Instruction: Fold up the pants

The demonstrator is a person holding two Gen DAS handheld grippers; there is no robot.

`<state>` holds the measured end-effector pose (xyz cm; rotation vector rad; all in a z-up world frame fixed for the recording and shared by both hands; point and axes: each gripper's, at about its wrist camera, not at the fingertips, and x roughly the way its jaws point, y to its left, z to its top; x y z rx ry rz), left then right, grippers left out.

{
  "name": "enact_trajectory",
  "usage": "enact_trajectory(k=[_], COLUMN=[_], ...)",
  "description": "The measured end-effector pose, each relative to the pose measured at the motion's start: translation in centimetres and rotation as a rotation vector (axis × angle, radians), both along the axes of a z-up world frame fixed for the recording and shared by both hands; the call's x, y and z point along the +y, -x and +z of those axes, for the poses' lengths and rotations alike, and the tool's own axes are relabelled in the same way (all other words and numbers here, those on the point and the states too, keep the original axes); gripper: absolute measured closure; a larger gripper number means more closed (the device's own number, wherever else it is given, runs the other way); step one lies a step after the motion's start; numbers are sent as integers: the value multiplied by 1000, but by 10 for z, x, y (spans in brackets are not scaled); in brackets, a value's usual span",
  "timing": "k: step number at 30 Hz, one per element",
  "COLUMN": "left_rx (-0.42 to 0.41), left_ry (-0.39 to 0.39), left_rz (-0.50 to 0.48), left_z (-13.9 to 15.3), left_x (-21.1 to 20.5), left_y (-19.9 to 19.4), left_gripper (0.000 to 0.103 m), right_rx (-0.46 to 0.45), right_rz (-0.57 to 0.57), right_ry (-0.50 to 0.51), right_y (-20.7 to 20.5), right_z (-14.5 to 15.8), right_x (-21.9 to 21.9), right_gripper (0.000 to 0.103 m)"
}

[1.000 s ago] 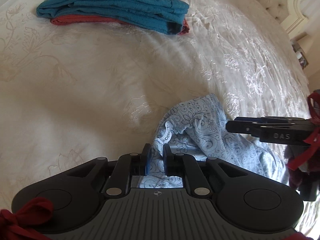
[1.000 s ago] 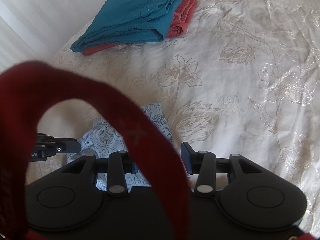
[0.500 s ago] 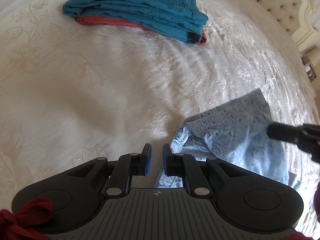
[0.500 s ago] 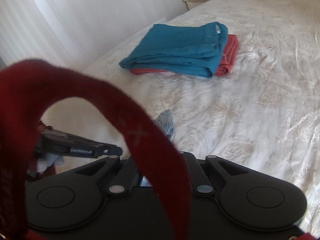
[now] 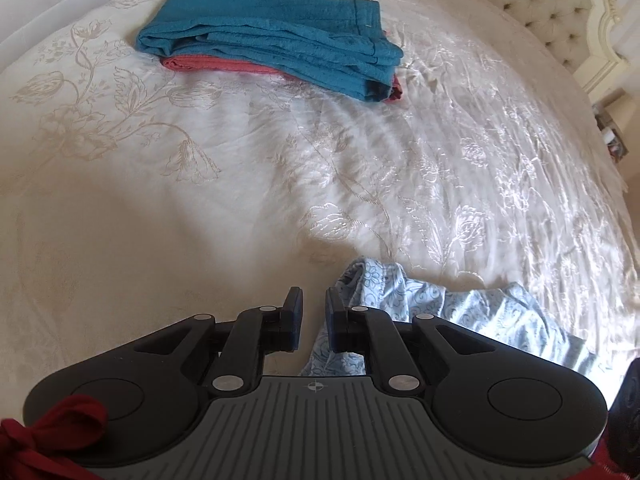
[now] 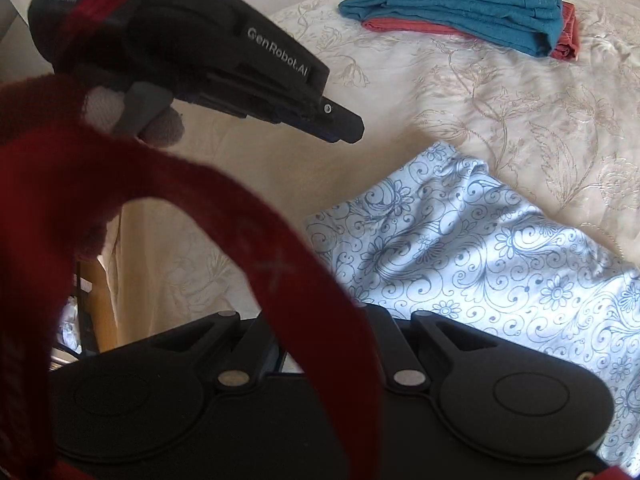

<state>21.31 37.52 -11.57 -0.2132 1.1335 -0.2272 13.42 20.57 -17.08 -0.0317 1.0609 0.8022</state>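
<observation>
Pants of pale blue floral cotton lie crumpled on the cream embroidered bedspread directly ahead of my right gripper, its jaws opening, strap-hidden. My left gripper stands narrow, gripping nothing, fabric just beside it.

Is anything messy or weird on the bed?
Yes. The light blue flowery pants lie crumpled and wrinkled near the bed's edge, not folded, while the teal pants sit neatly folded on a red garment farther back. A red strap also hangs across the right camera's view, hiding its gripper's tips.
</observation>
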Motion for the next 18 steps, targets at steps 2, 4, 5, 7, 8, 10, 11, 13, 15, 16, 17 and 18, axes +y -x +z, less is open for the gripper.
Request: enact_trajectory(k=[2,4,5,7,8,10,11,13,15,16,17,18], left_rx=[2,2,0,-11,-20,-38,-45,-41,-36,-37,-41,-45], left_ry=[5,9,15,27,31,31,34,48,42,18,-18,-50], left_rz=[-24,-46,-56,-71,-77,-95,-106,-142,-185,-199,-196,-181], left_z=[-1,-1,0,3,5,7,8,6,-1,-7,-12,-18], left_x=[-6,-12,-16,-22,-25,-33,-38,-50,-62,-68,-70,-70], left_y=[1,2,2,3,4,4,4,4,4,4,3,2], left_gripper=[91,91,91,91,91,90,90,84,84,84,84,84], right_rx=[3,7,2,0,-3,-14,-21,-28,-42,-42,-40,-43], right_rz=[-5,-2,-1,0,-4,-20,-33,-56,-97,-121,-145,-171], right_ry=[14,16,13,1,-10,-32,-34,-26,-14,-11,-6,1], right_y=[0,1,4,9,13,19,19,22,24,23,22,20], right_z=[-5,-6,-3,4,9,18,21,27,32,34,35,36], right_x=[2,1,-2,-11,-16,-31,-33,-46,-61,-69,-77,-86], right_gripper=[87,86,86,85,84,68,64,64,64,64,64,64])
